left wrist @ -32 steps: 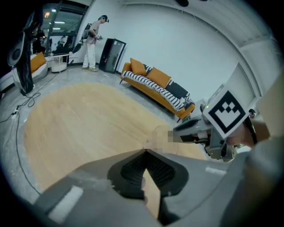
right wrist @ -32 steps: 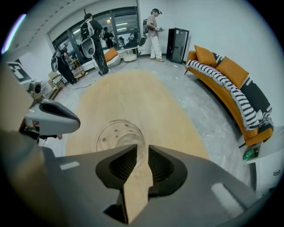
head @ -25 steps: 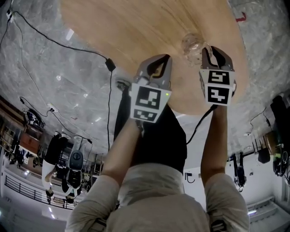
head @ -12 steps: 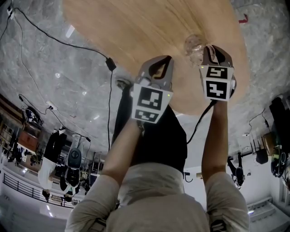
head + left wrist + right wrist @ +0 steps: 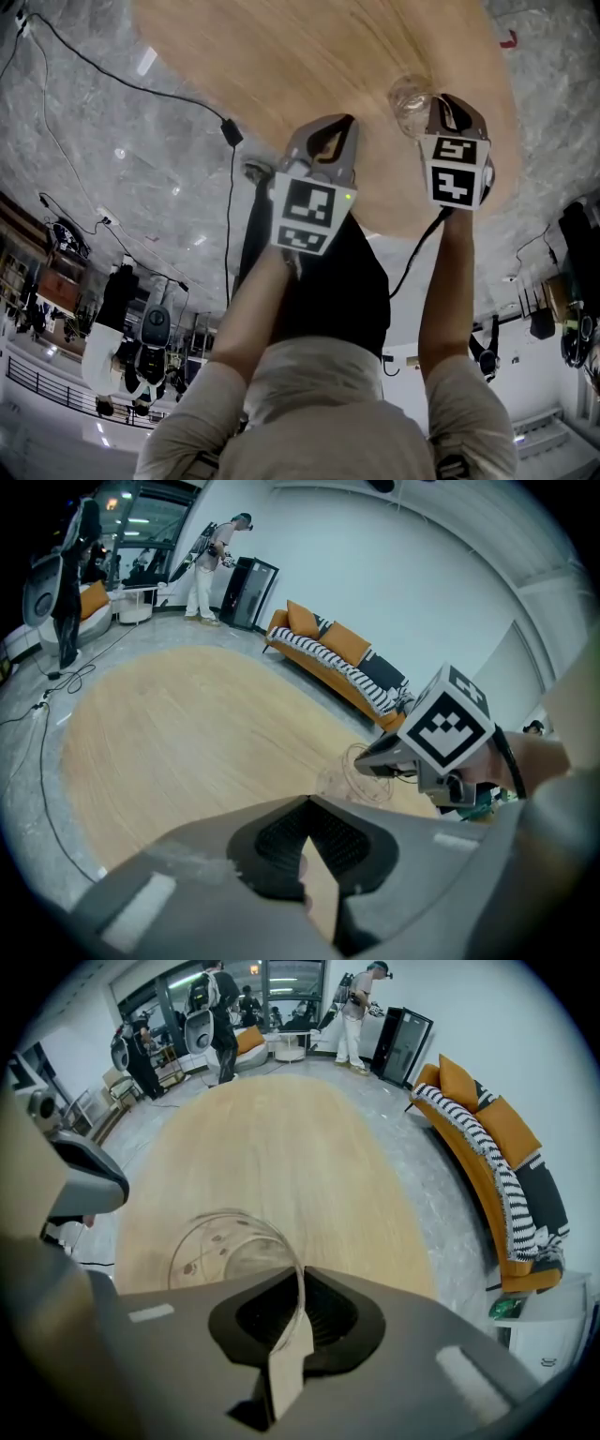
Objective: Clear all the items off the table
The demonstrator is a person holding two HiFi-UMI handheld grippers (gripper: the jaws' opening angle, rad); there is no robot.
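Note:
A clear glass cup (image 5: 410,97) is at the near right part of the oval wooden table (image 5: 281,66). My right gripper (image 5: 439,108) is shut on the cup's wall. In the right gripper view the rim (image 5: 225,1251) runs down between the closed jaws (image 5: 300,1283). My left gripper (image 5: 337,124) hovers over the table's near edge, left of the cup, shut with nothing in it. Its jaws (image 5: 307,808) meet at the tips in the left gripper view. There the cup (image 5: 361,775) shows just ahead, under the right gripper's marker cube (image 5: 450,728).
A black cable (image 5: 141,89) runs across the grey marbled floor left of the table. An orange sofa (image 5: 497,1147) with striped cushions stands along the white wall, and a black cabinet (image 5: 403,1044) beyond it. People stand far off at the room's end.
My right gripper and the glass cup have shifted slightly to the right. The left gripper has stayed where it was.

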